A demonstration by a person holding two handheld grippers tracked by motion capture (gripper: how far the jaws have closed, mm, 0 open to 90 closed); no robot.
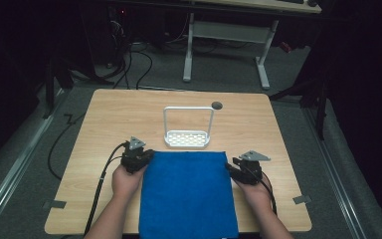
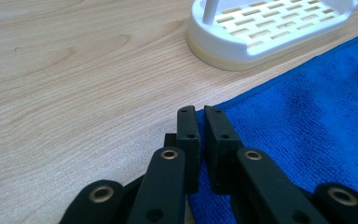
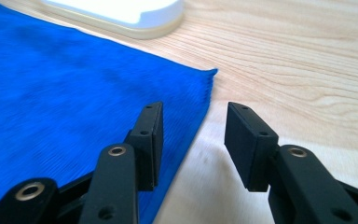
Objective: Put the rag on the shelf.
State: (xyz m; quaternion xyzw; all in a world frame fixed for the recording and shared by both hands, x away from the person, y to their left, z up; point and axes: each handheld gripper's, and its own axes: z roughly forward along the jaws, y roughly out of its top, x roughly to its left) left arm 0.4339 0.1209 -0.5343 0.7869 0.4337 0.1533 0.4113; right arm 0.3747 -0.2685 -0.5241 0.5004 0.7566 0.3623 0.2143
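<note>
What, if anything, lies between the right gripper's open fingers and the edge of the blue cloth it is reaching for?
Nothing visible does. The right gripper is open astride the edge of the blue cloth, one of its fingers over the cloth, the other over bare table. The white rack stands beyond the far edge.

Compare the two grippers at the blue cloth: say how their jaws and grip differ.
The left gripper has its jaws pinched shut on the blue cloth's far left corner; the right gripper has jaws apart, straddling the cloth's right edge without pressing on it. Both sit low over the wooden table, at opposite far corners.
</note>
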